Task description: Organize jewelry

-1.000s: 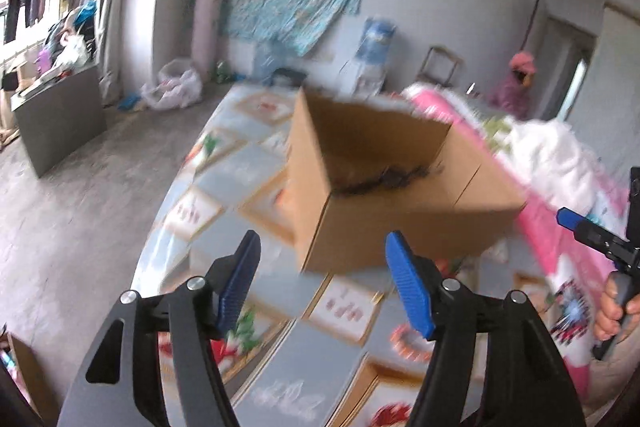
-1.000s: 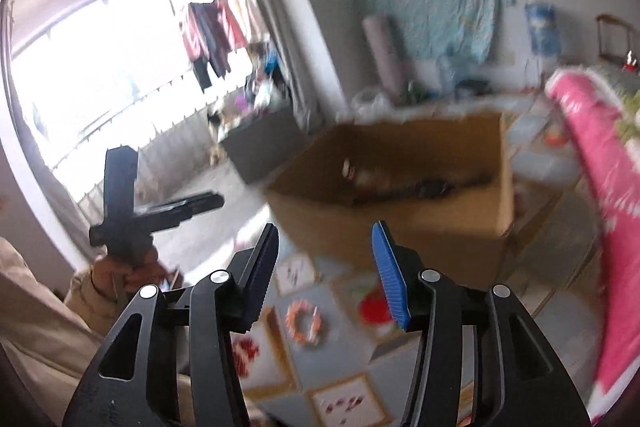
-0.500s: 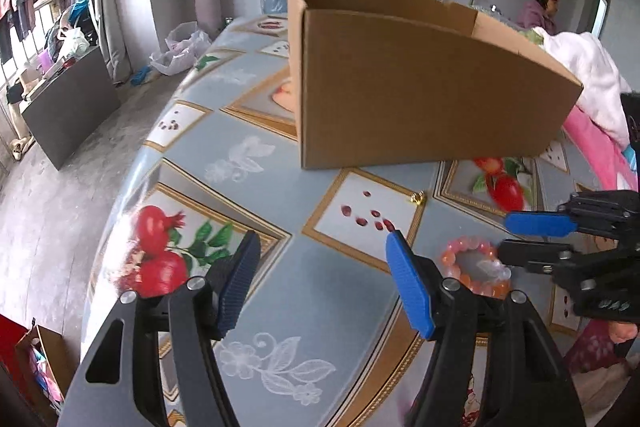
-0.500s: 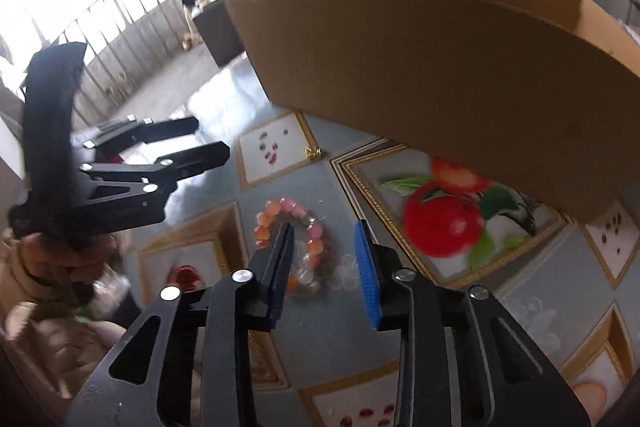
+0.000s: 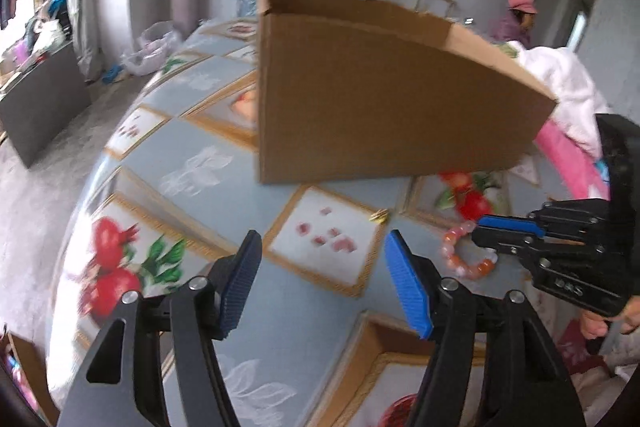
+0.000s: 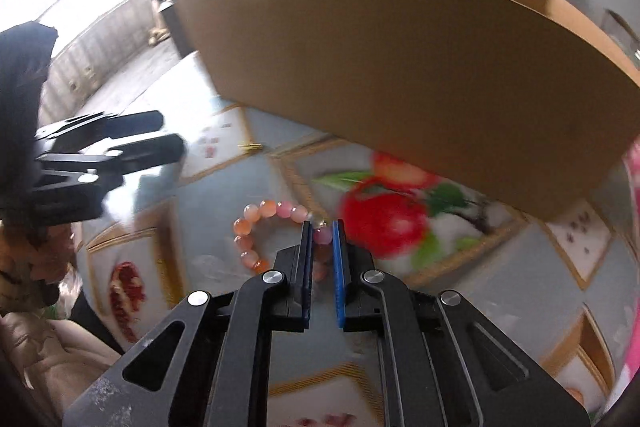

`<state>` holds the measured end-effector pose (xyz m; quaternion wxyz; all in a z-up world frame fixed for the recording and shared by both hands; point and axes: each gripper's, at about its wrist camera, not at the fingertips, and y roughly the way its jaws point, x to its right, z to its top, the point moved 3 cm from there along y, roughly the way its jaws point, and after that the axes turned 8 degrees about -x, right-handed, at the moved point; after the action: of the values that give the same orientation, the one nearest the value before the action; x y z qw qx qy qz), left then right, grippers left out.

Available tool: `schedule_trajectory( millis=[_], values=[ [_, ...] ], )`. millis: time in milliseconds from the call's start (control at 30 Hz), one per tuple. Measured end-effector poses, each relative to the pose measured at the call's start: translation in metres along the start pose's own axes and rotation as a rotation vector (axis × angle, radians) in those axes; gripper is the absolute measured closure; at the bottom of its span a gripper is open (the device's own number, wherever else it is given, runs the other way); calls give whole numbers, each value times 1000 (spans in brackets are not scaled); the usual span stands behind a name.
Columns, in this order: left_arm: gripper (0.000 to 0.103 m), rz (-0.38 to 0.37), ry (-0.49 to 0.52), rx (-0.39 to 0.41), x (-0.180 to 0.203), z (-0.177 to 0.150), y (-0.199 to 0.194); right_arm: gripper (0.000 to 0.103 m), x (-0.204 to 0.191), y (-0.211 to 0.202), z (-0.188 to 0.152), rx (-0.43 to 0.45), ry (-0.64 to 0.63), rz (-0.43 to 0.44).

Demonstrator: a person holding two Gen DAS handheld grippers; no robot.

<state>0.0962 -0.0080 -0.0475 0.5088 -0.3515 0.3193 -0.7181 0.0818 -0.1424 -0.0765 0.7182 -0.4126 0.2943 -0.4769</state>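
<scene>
While its jaws are closing, the right tool (image 6: 321, 229) has a pink bead of the beaded bracelet (image 6: 256, 227) between the pads, on the bench (image 6: 224, 223). Just beyond stands the cardboard box (image 6: 400, 67), its wall leaving a narrow strip of bench ahead. Wider room lies by the left tool (image 5: 322, 259), jaws apart and closing slightly on nothing. A small gold piece (image 5: 379, 215) lies near the box. No writing is legible.

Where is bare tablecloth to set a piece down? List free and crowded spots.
Free: the tablecloth left of the cardboard box, and the panel between the box and the open left gripper. Crowded: the right gripper, jaws closing on the bead bracelet, with a small gold piece nearby.
</scene>
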Motion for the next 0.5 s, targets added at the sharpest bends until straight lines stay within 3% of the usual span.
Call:
schedule_trajectory(
  millis=[233, 500],
  values=[
    [62, -22, 112, 10, 33, 13, 20, 96, 37, -7, -7, 15, 93, -21],
    [81, -27, 101, -34, 33, 14, 39, 96, 39, -12, -14, 30, 85, -14]
  ],
)
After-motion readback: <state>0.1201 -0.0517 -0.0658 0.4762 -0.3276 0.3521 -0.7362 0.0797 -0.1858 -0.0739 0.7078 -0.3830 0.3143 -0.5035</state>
